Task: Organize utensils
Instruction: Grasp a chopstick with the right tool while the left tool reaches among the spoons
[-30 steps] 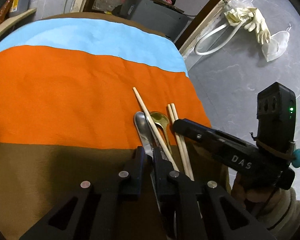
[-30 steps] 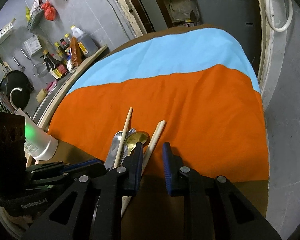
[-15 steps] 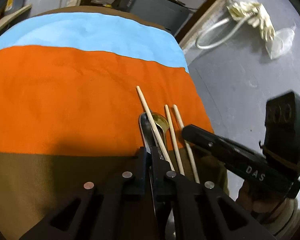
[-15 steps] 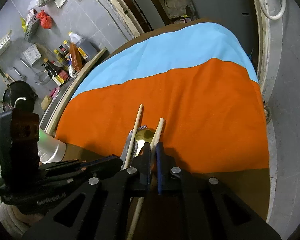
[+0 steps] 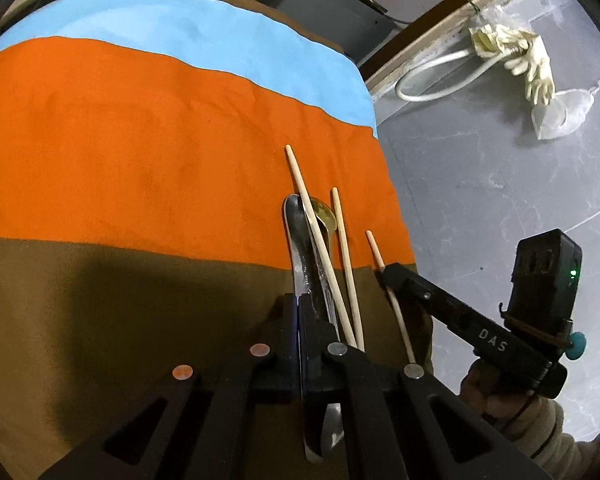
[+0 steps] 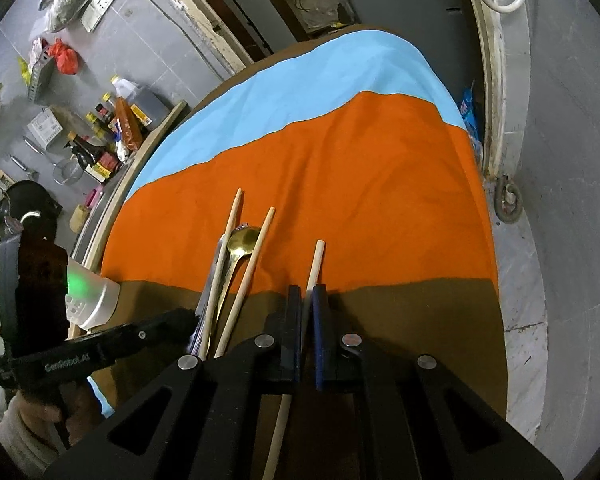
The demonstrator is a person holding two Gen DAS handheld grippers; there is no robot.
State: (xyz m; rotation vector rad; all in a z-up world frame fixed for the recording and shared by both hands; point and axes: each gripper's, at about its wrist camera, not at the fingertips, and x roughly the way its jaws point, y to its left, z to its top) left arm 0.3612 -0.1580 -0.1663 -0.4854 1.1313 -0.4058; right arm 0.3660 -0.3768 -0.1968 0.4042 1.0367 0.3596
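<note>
A: Count of utensils, taking the gold spoon (image 5: 325, 212) as marker?

B: Three wooden chopsticks, two spoons. The silver spoon (image 5: 296, 232) lies touching the gold spoon's left side. The long chopstick (image 5: 306, 204) crosses over both bowls. The second chopstick (image 5: 345, 248) lies just right of the gold spoon. The third chopstick (image 6: 315, 260) sits further right, apart from the cluster.

A: Grippers?

B: Two. The left hand-held gripper (image 5: 299, 308) is clenched on the silver spoon's handle, below the gold spoon's bowl. The right hand-held gripper (image 6: 307, 300) is clamped on the third chopstick, its jaws having just closed on the shaft.

A: Surface?

B: All five lie on the counter (image 5: 140, 300), on one cloth in blue, orange and brown bands; the spoon bowls rest on the orange, the handles on the brown.

A: Hidden parts?

B: Near ends of both spoons and of the cluster's chopsticks run under the left gripper's body. Something toothed shows behind the gold bowl in the right view; cannot tell what.
</note>
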